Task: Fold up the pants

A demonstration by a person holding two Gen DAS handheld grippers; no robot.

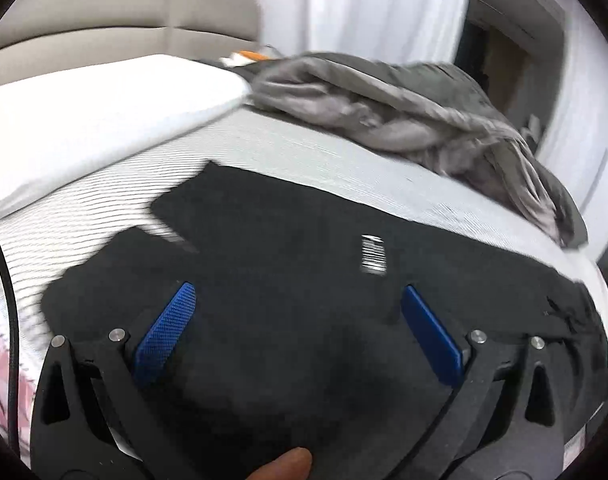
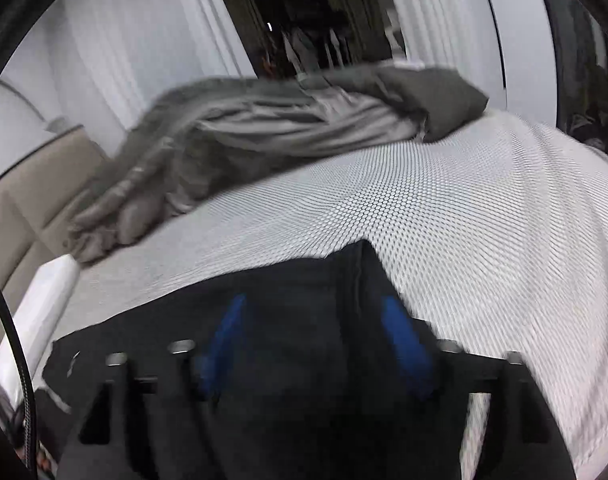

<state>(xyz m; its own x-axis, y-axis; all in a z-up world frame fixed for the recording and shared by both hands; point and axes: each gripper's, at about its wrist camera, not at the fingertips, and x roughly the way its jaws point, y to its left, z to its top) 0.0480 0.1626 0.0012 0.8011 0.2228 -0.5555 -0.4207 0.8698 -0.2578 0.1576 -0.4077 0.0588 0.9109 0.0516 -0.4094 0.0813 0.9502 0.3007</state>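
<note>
The black pants (image 1: 288, 240) are laid flat on the white mesh-patterned bed cover (image 2: 484, 216), a white label (image 1: 373, 255) facing up. Above them, the left gripper (image 1: 300, 300) is held with its blue pads (image 1: 166, 332) spread apart, nothing gripped. The right gripper (image 2: 316, 312) is likewise seen wide apart over the fabric. A crumpled grey blanket (image 1: 404, 116) and a white pillow (image 1: 104, 108) are located farther back
</note>
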